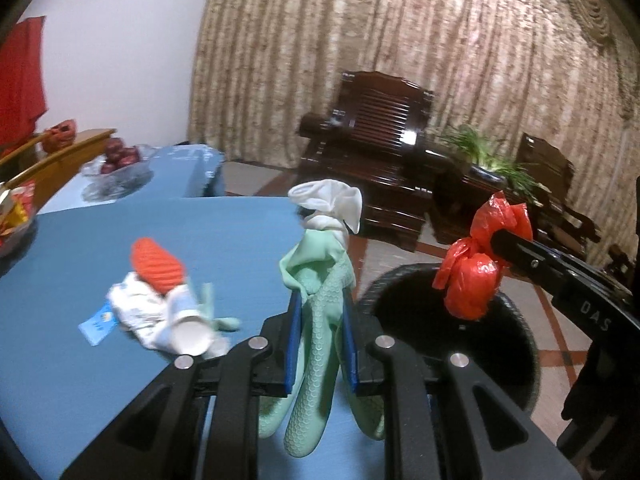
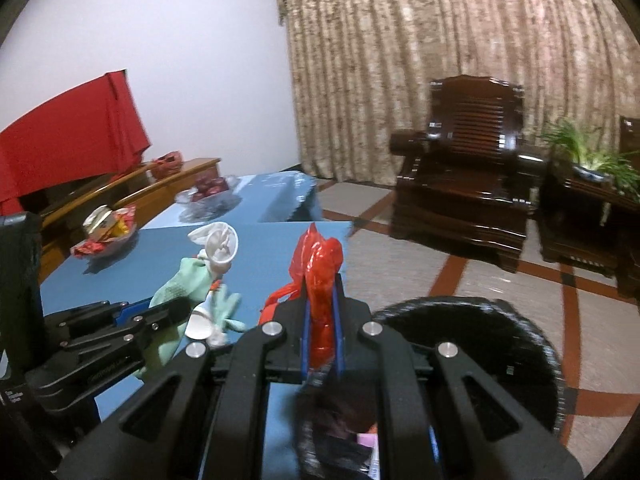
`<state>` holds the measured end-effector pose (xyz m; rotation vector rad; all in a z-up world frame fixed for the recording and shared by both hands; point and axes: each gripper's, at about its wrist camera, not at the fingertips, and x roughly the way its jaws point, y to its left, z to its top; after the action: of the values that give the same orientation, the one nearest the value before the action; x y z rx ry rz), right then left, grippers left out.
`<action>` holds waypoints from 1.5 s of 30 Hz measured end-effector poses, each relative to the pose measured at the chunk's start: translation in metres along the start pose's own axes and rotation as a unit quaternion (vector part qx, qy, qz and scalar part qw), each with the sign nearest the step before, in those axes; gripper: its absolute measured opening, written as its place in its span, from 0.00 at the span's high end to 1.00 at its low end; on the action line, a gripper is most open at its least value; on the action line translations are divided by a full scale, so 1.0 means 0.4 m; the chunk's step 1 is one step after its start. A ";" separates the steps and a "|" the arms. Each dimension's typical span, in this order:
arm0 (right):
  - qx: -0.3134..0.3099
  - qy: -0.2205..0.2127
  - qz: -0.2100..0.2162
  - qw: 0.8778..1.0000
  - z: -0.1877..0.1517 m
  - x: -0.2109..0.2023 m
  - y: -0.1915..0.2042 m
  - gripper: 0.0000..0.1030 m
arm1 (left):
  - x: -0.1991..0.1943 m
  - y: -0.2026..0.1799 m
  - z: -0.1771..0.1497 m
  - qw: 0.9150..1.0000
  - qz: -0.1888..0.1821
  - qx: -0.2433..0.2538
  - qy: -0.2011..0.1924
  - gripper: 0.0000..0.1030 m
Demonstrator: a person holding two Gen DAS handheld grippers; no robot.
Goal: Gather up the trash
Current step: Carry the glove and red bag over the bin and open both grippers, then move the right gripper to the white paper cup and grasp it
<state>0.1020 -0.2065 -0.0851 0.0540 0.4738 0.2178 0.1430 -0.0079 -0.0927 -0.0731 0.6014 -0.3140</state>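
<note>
Left gripper (image 1: 320, 344) clamped on a mint-green rubber glove (image 1: 316, 320), pads pinching it mid-length; glove fingers hang below the pads, cuff and a white liner bunch (image 1: 326, 200) stand up above. Grip across the middle probably keeps the limp glove from sliding out during carry.

Right gripper (image 2: 322, 332) clamped on a knotted red plastic bag (image 2: 320, 276), jaws nearly together since the film is thin. In the left wrist view the bag's bulge (image 1: 472, 284) hangs off the fingertips directly above the black trash bin (image 1: 516, 320), which stands on the floor just beside the edge of the blue tabletop (image 1: 80, 380). Judgement: both loads are at or near the bin for dropping; bag looks closer to release, glove sits over the tabletop edge, just short of the rim.

Remaining on the tabletop: a loose pile (image 1: 160, 312) with an orange ribbed object (image 1: 158, 266), crumpled white wrapper, a white paper cup (image 1: 192, 336), a small blue card (image 1: 96, 326). Task not finished.

Hard to make out: the frames are smeared, edges soft. Bin interior is mostly dark; right wrist view shows something pink low in it, unidentifiable. What the bag contains is hidden. Whether a second green glove lies in the pile is uncertain, though pale green fingers (image 2: 228, 308) show there. Person holding the grippers is out of frame.
</note>
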 end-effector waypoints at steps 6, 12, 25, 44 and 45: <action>0.014 0.001 -0.048 0.999 -0.020 -0.042 -0.114 0.92 | 0.062 -0.111 0.006 0.999 -0.042 0.026 0.012 0.82; 0.028 0.012 -0.088 0.996 -0.056 -0.056 -0.203 0.92 | 0.124 -0.211 0.002 0.995 -0.078 0.048 0.030 0.82; 0.050 0.051 -0.130 0.989 -0.136 -0.017 -0.319 0.89 | 0.248 -0.323 -0.016 0.987 -0.132 0.059 0.073 0.81; 0.068 0.039 -0.138 0.987 -0.149 -0.041 -0.270 0.05 | 0.144 -0.172 0.002 0.997 -0.071 0.030 0.028 0.09; 0.065 0.037 -0.131 0.989 -0.144 -0.039 -0.253 0.05 | 0.127 -0.148 0.002 0.998 -0.061 0.024 0.024 0.09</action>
<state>0.0819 -0.3085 -0.1398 0.1107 0.5630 -0.0693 0.1673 -0.0799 -0.1102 -0.0561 0.6385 -0.4505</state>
